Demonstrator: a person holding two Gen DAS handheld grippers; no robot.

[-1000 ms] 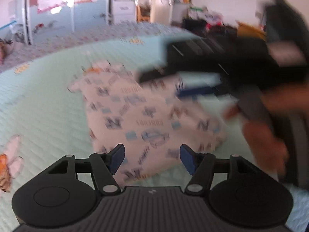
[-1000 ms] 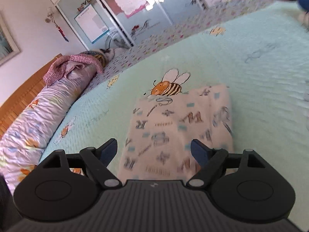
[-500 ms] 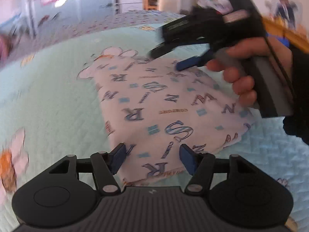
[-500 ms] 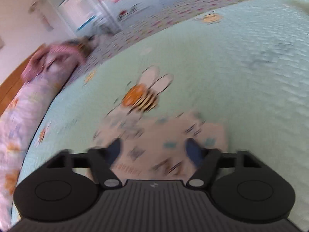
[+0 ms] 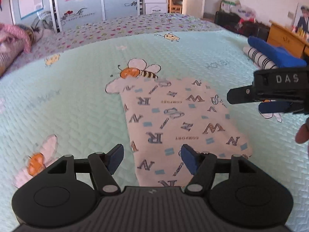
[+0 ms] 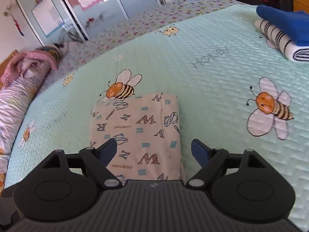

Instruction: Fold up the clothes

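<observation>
A folded white garment printed with blue and brown letters [image 5: 179, 127] lies flat on the mint-green bee-print bedspread [image 5: 73, 106]; it also shows in the right wrist view [image 6: 141, 135]. My left gripper [image 5: 152, 159] is open and empty, just above the garment's near edge. My right gripper [image 6: 154, 151] is open and empty, over the garment's near right part. In the left wrist view the right gripper [image 5: 251, 100] hovers at the right, above the bed beside the garment.
A stack of folded clothes, a blue one [image 6: 285, 25] on a striped white one [image 6: 278, 40], lies at the bed's far right. A rolled quilt and pink blanket [image 6: 21, 77] line the left side. Wardrobe doors [image 5: 81, 3] and a wooden dresser [image 5: 285, 38] stand beyond.
My right gripper has drawn back from over the garment to its right side. Both views have steadied, and the garment lies folded and released.
</observation>
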